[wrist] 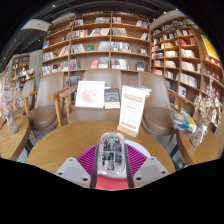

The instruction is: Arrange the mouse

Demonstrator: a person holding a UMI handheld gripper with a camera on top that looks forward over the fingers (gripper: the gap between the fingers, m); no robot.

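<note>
The mouse (111,155) is a light grey, glossy computer mouse with a darker strip down its middle, where a scroll wheel seems to sit, though the detail is too small to be sure. It lies lengthwise between the two fingers of the gripper (111,160), its narrow end pointing away from the camera. The magenta pads (88,160) stand close against both of its flanks, so the gripper looks closed on the mouse; whether the mouse is lifted or resting on the wood cannot be told, as its underside is hidden. Its near end is cut off by the gripper's own body.

It sits over the near edge of a round wooden table (60,140). Toward the far edge of that table an upright white sign (132,109) with an orange band and small print stands tilted; the text is not legible. Beyond the table are wooden chairs (63,103), and on a surface behind them two books or leaflets (90,94) are propped up, one pale with a red picture, one darker. Their titles cannot be read.

Tall wooden bookshelves (100,45) filled with books line the back wall and continue down the right side. At the left, a further table edge carries some small items that are too blurred to name.
</note>
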